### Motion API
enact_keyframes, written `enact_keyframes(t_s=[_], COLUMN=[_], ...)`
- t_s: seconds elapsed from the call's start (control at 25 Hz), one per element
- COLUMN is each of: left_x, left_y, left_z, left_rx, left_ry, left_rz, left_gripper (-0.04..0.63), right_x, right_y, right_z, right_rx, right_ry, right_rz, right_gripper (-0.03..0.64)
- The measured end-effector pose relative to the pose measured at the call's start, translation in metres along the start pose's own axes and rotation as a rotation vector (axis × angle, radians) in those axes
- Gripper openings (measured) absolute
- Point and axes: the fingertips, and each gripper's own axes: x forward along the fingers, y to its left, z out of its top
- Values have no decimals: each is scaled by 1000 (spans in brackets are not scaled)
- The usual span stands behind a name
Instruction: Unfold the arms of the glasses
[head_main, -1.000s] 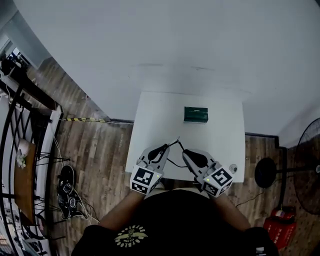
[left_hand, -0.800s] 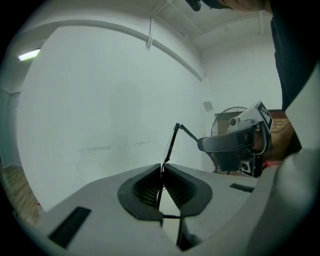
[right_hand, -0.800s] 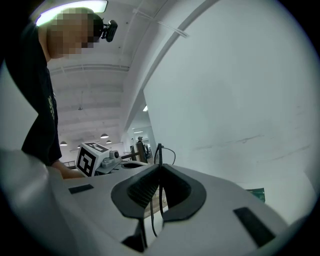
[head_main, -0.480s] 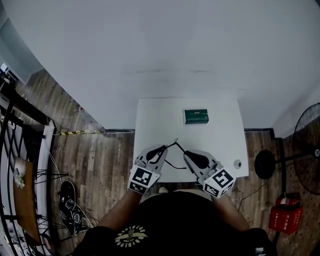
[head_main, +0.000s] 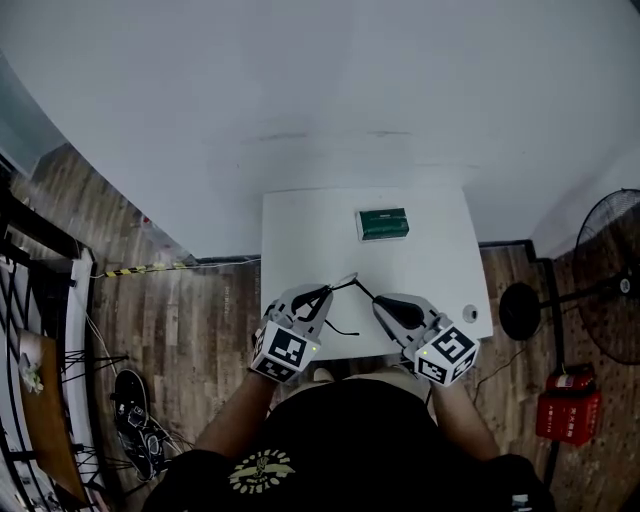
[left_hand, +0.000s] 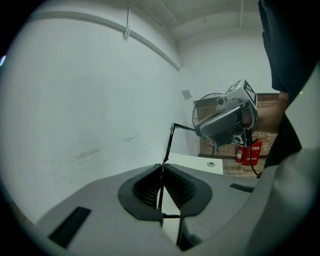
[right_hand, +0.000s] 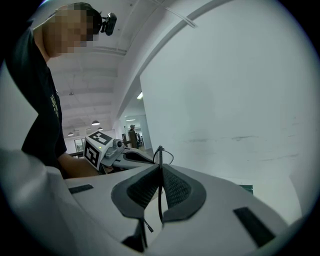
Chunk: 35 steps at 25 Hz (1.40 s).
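both claws are pinched shut on the thin black glasses (head_main: 350, 287), with the left gripper (head_main: 333, 291) and right gripper (head_main: 372, 298) holding them in the air above the near edge of the white table (head_main: 300, 230). one grip should probably hold fixed while the other swings its arm slowly about the hinge, without twisting. no writing is legible, even on the green box (head_main: 382, 223).

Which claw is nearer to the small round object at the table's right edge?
The right. The right claw sits just left of the small round object; the left claw is farther left, beyond the glasses that both claws grip.
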Motion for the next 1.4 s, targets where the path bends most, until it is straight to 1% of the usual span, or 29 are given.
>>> enact_keyframes(t_s=[0.4,0.48,0.6,0.68,0.72,0.76,0.8,0.88,1.04,1.16,1.32,1.4], left_x=[0,-1,-3,-5,-6,-7,-8,-11,-17,-22,-35,-40], left_y=[-7,-10,-11,-11,-12,-12,-11,-9,-2,4,23,31], left_z=[1,1,-1,-2,-1,0,1,4,5,6,8,10], left_rx=[137,143,97,70,62,55,48,30,-41,-83,-138,-182], left_ry=[56,56,33,19,13,4,-5,-26,-80,-101,-109,-139], left_rz=[-36,-42,-51,-50,-47,-43,-37,-19,23,63,157,189], left_gripper=[21,21,21,21,21,21,21,21,21,21,21,21], right_x=[-9,-11,-11,-13,-15,-17,-19,-23,-30,-37,-48,-55], right_y=[3,5,11,18,21,24,26,28,30,24,12,4], right_z=[-6,-8,-5,0,2,5,7,9,16,22,31,37], right_rx=[9,17,24,27,32,38,42,36,1,-11,-23,-25], right_ry=[50,53,32,-8,-33,-54,-68,-80,-91,-111,-155,-189], right_rz=[-43,-46,-50,-37,-25,-14,-5,1,-25,-45,-91,-122], right_gripper=[20,20,20,23,35,68,99,139,167,175,175,175])
